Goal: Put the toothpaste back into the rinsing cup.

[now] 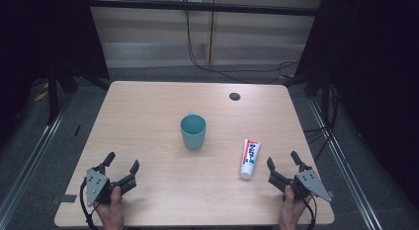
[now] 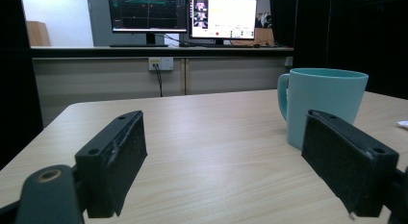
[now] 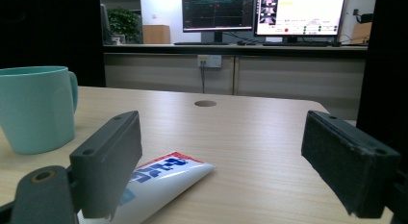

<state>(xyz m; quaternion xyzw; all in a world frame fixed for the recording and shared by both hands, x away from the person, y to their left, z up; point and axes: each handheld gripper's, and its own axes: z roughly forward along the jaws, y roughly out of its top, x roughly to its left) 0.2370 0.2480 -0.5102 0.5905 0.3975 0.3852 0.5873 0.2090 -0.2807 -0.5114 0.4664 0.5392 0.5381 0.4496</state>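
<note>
A teal mug (image 1: pixel 193 132) stands upright at the middle of the wooden table (image 1: pixel 148 106), its handle toward the far side. A white toothpaste tube (image 1: pixel 250 157) with red and blue print lies flat to the mug's right, cap end toward me. My left gripper (image 1: pixel 121 163) rests open near the front left corner, nothing between its jaws; its own view has the mug (image 2: pixel 321 105) ahead on the right. My right gripper (image 1: pixel 283 160) is open at the front right, just right of the tube. In its own view the tube (image 3: pixel 159 185) lies beside the left jaw and the mug (image 3: pixel 36 106) stands far left.
A round cable hole (image 1: pixel 234 96) sits in the table's far right part. Dark frame posts and black curtains flank the table. Cables run on the floor behind it. Monitors (image 2: pixel 183 15) stand on a counter beyond the far edge.
</note>
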